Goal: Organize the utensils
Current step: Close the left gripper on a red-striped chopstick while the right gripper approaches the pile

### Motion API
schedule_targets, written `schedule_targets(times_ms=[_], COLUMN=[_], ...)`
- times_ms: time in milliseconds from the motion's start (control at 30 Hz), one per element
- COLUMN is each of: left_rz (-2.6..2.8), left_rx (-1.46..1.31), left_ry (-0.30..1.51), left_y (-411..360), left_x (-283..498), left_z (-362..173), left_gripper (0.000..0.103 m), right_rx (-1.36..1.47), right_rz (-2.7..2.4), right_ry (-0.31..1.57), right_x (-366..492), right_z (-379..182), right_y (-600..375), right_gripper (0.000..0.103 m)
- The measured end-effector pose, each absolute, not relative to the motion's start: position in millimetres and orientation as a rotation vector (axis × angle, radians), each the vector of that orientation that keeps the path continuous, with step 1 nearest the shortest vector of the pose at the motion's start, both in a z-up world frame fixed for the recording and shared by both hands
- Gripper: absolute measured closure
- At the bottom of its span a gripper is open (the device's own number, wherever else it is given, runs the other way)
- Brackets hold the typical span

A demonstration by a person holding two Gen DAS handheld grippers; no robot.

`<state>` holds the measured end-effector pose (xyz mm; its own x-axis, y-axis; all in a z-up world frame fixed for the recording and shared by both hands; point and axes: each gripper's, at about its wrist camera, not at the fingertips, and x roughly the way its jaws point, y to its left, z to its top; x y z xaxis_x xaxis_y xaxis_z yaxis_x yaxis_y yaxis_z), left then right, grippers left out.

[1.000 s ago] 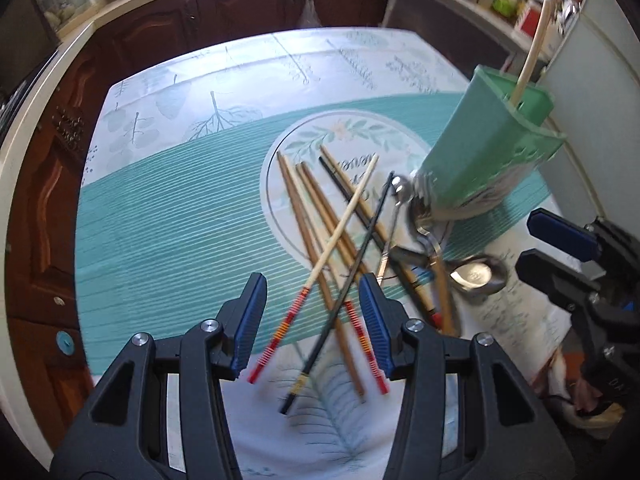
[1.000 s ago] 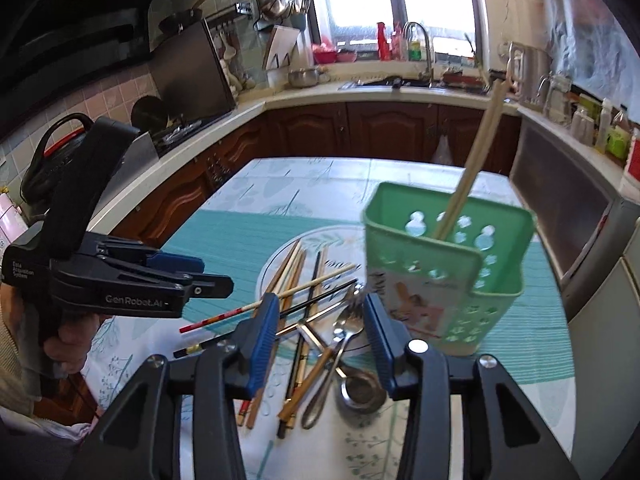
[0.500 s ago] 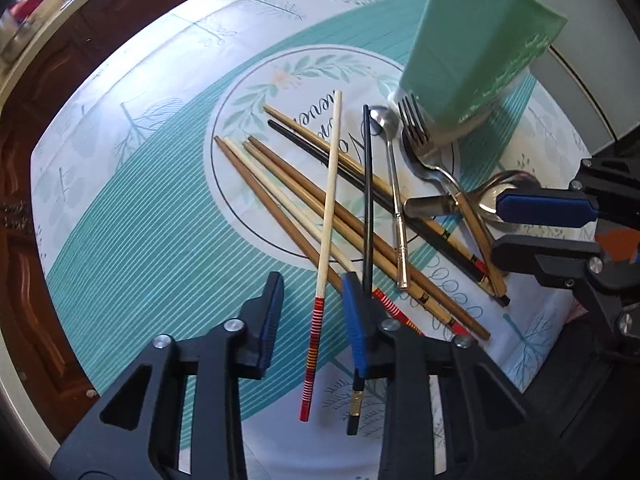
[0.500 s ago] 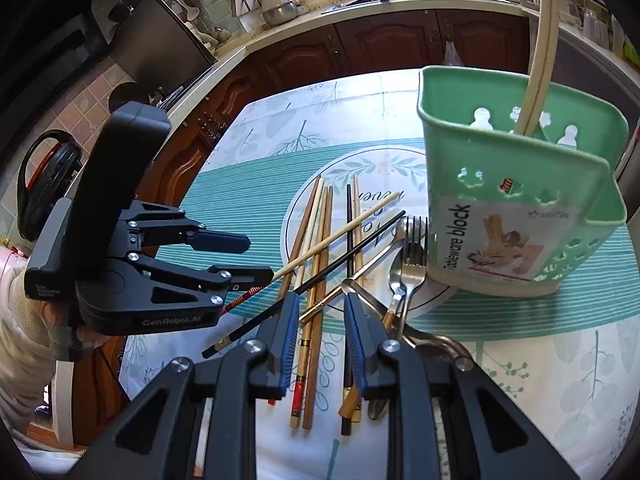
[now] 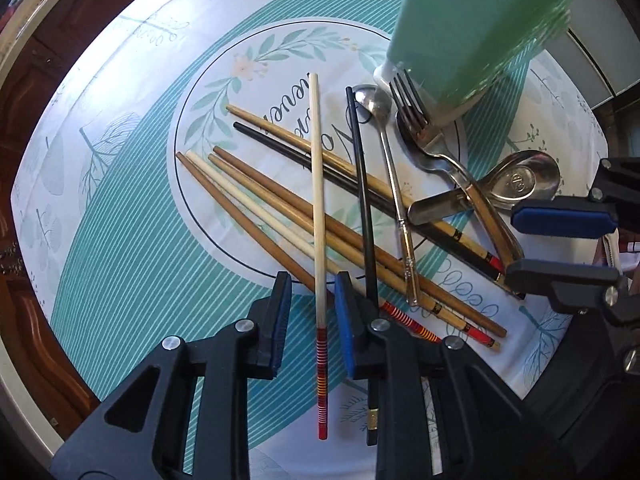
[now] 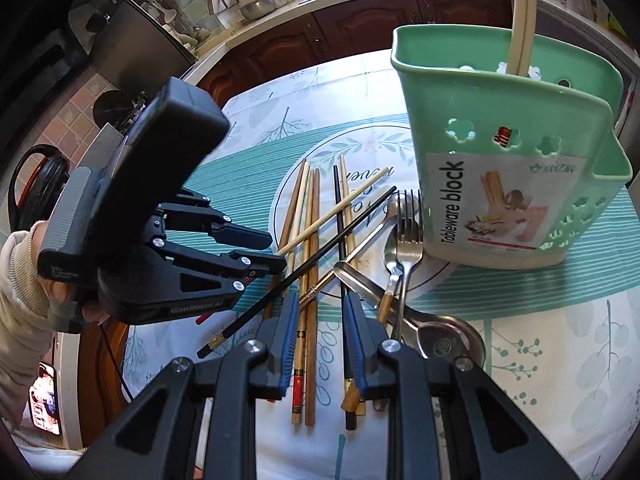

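1. Your left tongs [image 5: 310, 316] point straight down over the chopstick pile. Jaws are closing, with the pale chopstick with the red-striped end [image 5: 319, 240] running between the blue pads [image 5: 345, 320]. There's a visible gap on both sides, so no grip.
2. The black chopstick [image 5: 365, 208] passes just outside the left tongs' right-hand pad and under that finger.
3. Your right tongs [image 6: 320, 336] are angled down at the near end of the pile, partly closed and not gripping. Two brown chopsticks [image 6: 310, 264] lie on the worktop [image 6: 560, 360] in the gap between the pads, clear of both.
4. The fork [image 6: 408, 240] and small spoon [image 6: 392, 256] lie just right of the right tongs. The ladle-type spoon [image 6: 448, 340] sits right beside that finger.
5. The green utensil holder [image 6: 508, 160] stands upright ahead and to the right of the right tongs, well clear of both pairs. One cream handle [image 6: 524, 12] sticks up out of it.
6. The other chopsticks are fanned out on the patterned cloth [image 5: 120, 220] ahead of both tongs, crossing each other.
7. Your sleeve and hand [image 6: 24, 280] are on the left tongs' grip, left of the right tongs.
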<state>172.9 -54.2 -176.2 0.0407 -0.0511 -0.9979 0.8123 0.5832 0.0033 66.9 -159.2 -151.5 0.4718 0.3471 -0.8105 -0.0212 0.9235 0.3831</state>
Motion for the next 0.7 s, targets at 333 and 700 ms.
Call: schedule_targets(times_ms=[333, 700], left_rz=[-0.767, -0.722], left_rx=[0.713, 0.663], left_ry=[1.458, 1.466], left_y=[-68.9, -70.7], left_x=[192.4, 196.3], left_z=[-185.8, -185.4], left_gripper=[0.084, 0.099], right_rx=[0.339, 0.332], right_rz=[0.224, 0.225], right_ry=[1.068, 1.069], right_x=[67.7, 72.6], right_z=[-153.3, -151.6], right_y=[-156.3, -150.0], right_gripper=[0.080, 0.080])
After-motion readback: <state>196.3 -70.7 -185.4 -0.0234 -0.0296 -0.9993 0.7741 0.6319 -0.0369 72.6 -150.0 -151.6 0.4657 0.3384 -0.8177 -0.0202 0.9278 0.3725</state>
